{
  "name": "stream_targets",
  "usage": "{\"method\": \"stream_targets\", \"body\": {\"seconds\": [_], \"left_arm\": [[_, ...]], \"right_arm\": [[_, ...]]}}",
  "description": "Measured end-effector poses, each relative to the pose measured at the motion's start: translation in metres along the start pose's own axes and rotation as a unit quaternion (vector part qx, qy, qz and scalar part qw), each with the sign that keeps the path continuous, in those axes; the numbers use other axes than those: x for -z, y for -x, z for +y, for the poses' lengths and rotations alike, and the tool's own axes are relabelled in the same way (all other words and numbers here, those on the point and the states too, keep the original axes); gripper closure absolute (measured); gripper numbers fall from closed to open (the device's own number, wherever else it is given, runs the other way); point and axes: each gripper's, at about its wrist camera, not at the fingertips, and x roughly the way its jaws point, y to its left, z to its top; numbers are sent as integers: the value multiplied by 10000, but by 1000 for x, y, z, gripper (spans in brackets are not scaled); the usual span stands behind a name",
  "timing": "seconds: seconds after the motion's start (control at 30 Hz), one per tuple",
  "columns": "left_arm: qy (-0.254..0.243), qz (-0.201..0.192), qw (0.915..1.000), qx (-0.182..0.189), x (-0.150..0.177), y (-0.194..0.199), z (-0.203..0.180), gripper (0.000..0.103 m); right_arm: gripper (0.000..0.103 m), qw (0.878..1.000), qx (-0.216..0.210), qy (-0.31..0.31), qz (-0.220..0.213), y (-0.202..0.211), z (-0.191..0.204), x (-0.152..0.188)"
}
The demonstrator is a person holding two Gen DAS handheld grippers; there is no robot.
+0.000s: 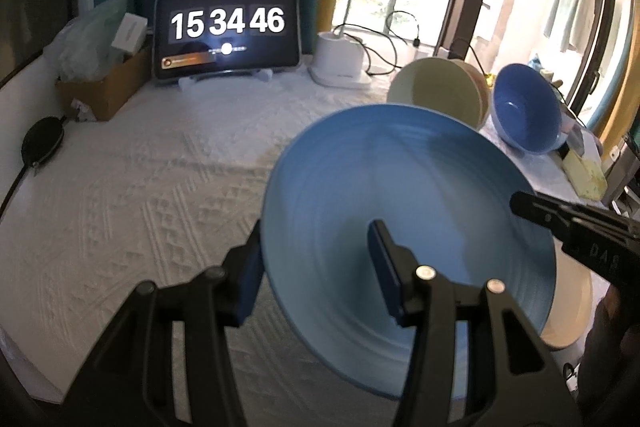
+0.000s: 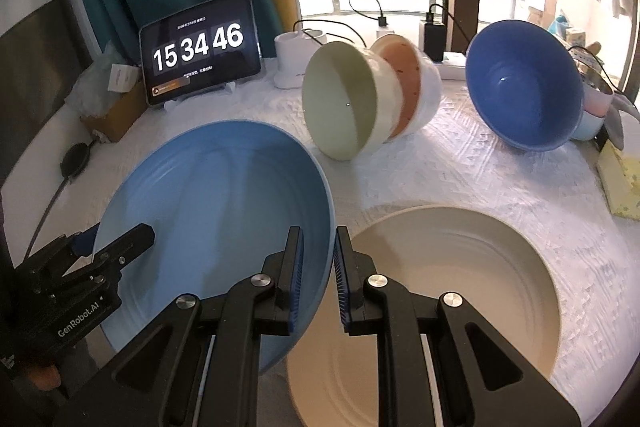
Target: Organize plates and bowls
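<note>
The light blue plate [image 2: 216, 227] is held off the white textured tablecloth [image 1: 140, 195], tilted, with a gripper on each side of its rim. The right gripper [image 2: 319, 279] has its two blue-padded fingers [image 2: 296, 279] drawn close together with the plate's right rim pinched between them; one finger sits inside the plate and the other outside it, over the cream plate [image 2: 460, 291]. The left gripper [image 1: 316, 275] stands about half spread across the plate's left rim: one finger lies against the outer edge of the rim and the other rests on the plate's inner face, so it is clamped on the rim. In the right wrist view the left gripper reaches in from the lower left onto the plate's near-left edge; in the left wrist view the right gripper [image 1: 532, 207] comes in from the right onto the opposite rim.

The cream plate lies flat on the cloth toward the near right part of the tabletop, just beside and partly under the blue plate's raised right edge. Beyond it, toward the far edge, a pale green bowl [image 2: 344, 103] lies on its side, nested with a reddish-lined white bowl [image 2: 412, 87] behind it. A dark blue bowl [image 2: 524, 87] lies tipped on its side near the far right corner.

At the far edge a tablet [image 2: 200, 47] on a stand shows a clock, with a white lamp base [image 1: 340, 59] to its right and a cardboard box [image 1: 104, 87] at the far left corner.
</note>
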Motion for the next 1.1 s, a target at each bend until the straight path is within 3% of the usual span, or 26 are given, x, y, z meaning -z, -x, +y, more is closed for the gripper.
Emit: {"method": "stream_targets", "body": {"seconds": [1.1], "left_arm": [[-756, 103, 9971, -24, 18, 10, -99, 52]], "right_arm": [[86, 9967, -79, -732, -348, 44, -89, 35]]}}
